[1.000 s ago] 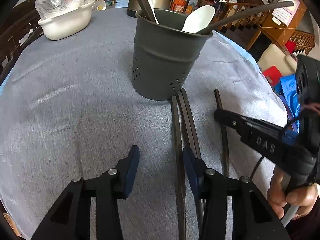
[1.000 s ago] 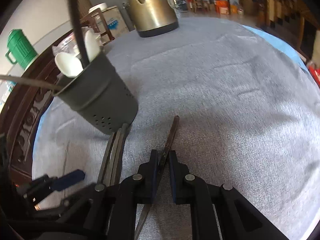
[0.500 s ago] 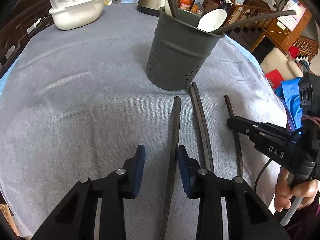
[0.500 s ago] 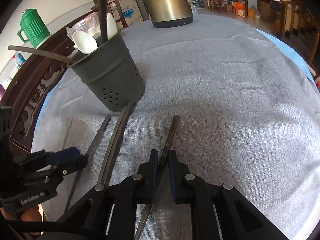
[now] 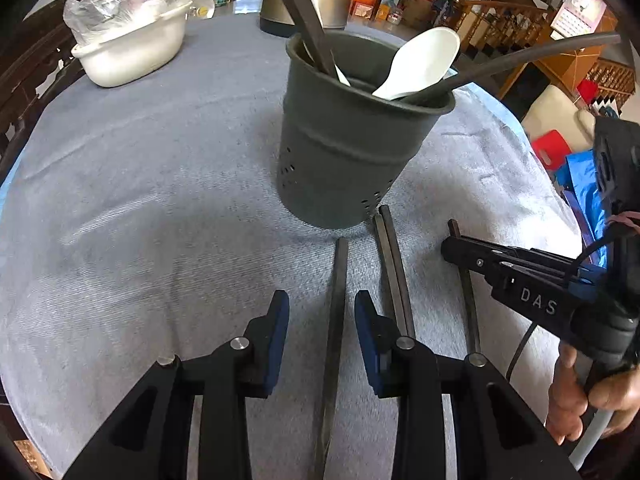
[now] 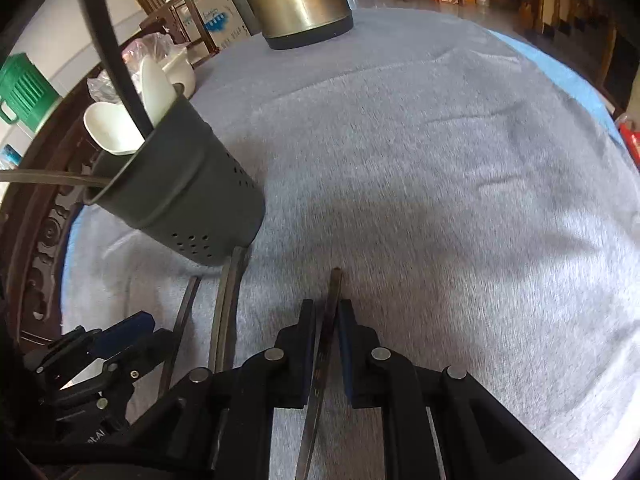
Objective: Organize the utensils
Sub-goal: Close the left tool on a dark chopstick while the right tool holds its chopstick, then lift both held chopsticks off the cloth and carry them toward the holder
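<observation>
Pick step: R gripper point(image 6: 325, 334) clamped on chopstick point(image 6: 334, 286); L gripper point(image 5: 321, 318) open, straddling another chopstick point(image 5: 339, 280), no contact. Next: lift, drop into holder point(image 5: 352, 152).

Dark grey perforated holder point(image 5: 352, 148), white spoon point(image 5: 424, 64), pale grey cloth point(image 5: 152, 184).

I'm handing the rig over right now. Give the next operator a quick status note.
Left gripper: open, straddling one dark chopstick on the cloth, not pinching it.
Right gripper: shut on another chopstick.
Two more chopsticks lie paired by the holder's base.
Done: grey holder already has white spoons and dark sticks.
Left: all four chopsticks go into the holder.
</observation>
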A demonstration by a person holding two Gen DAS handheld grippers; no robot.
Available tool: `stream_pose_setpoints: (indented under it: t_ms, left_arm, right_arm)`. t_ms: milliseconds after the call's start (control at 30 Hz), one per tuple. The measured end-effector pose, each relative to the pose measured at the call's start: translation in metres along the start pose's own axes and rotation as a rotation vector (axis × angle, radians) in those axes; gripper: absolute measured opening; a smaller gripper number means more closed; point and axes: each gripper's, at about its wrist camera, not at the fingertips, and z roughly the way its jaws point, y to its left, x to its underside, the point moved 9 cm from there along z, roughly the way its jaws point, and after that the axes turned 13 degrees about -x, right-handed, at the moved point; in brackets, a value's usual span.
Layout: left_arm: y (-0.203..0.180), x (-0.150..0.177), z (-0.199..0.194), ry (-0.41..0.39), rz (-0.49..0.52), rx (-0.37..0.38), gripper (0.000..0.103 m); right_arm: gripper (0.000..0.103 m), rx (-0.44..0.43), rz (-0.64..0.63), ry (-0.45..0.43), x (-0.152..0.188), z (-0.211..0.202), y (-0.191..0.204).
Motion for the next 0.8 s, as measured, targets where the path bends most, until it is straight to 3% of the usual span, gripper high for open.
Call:
stream_pose_setpoints:
  t_ms: [67, 167, 467, 800]
  left_arm:
    - [0.000, -0.003, 0.007, 0.003, -0.008, 0.004, 0.029]
    - [0.001, -0.004, 0.010, -0.013, -0.005, 0.001, 0.008]
    - [0.029, -0.009, -0.019, -0.112, -0.065, -0.007, 0.007]
    - [0.068, -0.019, -0.088, -0.275, -0.147, -0.017, 0.006]
  right_arm:
    - [0.013, 0.008, -0.004, -0.010, -0.002, 0.001, 0.000]
    - [0.009, 0.023, -0.035, -0.022, -0.003, 0.000, 0.000]
    - [0.008, -0.048, -0.044, -0.113, -0.005, -0.016, 0.010]
    - [0.007, -0.134, -0.116, -0.298, -0.015, -0.078, 0.043]
